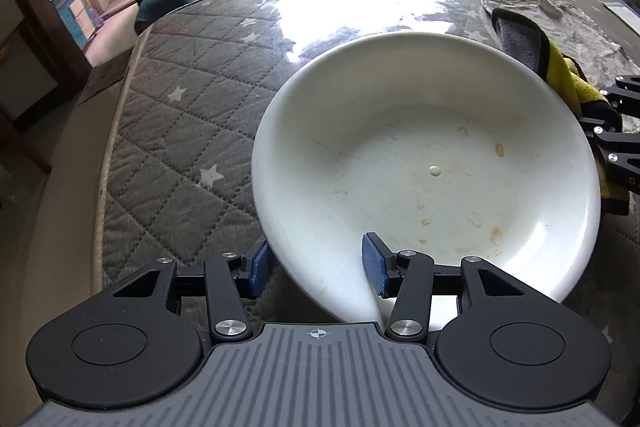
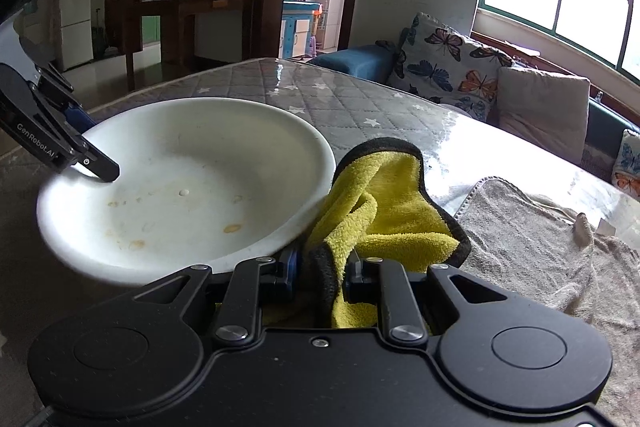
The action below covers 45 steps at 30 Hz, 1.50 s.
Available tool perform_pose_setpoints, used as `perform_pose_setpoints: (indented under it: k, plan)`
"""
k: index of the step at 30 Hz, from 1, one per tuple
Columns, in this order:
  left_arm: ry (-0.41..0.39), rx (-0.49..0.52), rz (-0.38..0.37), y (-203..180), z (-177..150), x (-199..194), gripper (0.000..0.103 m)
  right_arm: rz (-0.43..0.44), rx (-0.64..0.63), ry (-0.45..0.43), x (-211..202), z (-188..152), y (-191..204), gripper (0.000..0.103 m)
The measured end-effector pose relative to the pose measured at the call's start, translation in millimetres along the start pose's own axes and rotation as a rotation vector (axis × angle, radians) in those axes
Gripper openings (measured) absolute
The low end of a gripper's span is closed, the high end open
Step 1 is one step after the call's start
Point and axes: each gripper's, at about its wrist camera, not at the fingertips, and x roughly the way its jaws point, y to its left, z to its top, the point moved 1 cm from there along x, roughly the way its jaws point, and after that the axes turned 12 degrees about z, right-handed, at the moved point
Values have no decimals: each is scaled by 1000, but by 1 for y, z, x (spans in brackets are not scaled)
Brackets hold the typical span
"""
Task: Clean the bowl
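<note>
A wide white bowl [image 1: 420, 155] with yellowish food stains stands on the quilted grey table [image 1: 180, 115]. My left gripper [image 1: 316, 267] straddles the bowl's near rim. One blue pad [image 1: 374, 265] lies against the inside wall and the other blue pad [image 1: 258, 267] against the outside, so the jaws are shut on the rim. In the right wrist view this left gripper [image 2: 94, 147] bites the bowl [image 2: 192, 179] at its left edge. My right gripper [image 2: 320, 275] is shut on a yellow cloth [image 2: 384, 203] with a dark border, just right of the bowl. That cloth [image 1: 568, 79] also peeks past the bowl's far right rim.
A grey towel [image 2: 528, 243] lies on the table right of the cloth. A glossy sheet covers the table top. A sofa with butterfly cushions [image 2: 452, 67] runs along the far side, below a window. The table's left edge [image 1: 116, 147] drops to the floor.
</note>
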Motion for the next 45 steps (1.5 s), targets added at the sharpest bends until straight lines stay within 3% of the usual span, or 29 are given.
perform_pose_setpoints:
  k: [19, 26, 37, 42, 45]
  plan:
    - [100, -357, 8, -10, -28, -24, 66, 17, -3, -3, -17, -7, 12, 22]
    - [118, -464, 23, -18, -34, -34, 68, 28, -6, -7, -25, -11, 18, 22]
    - [159, -565, 47, -22, -37, -39, 73, 47, -11, -16, -34, -17, 26, 22]
    - [168, -591, 47, -26, -37, -37, 72, 49, -15, -18, -35, -18, 28, 22]
    - [154, -584, 22, -26, -35, -33, 58, 49, -17, -18, -35, -19, 29, 22]
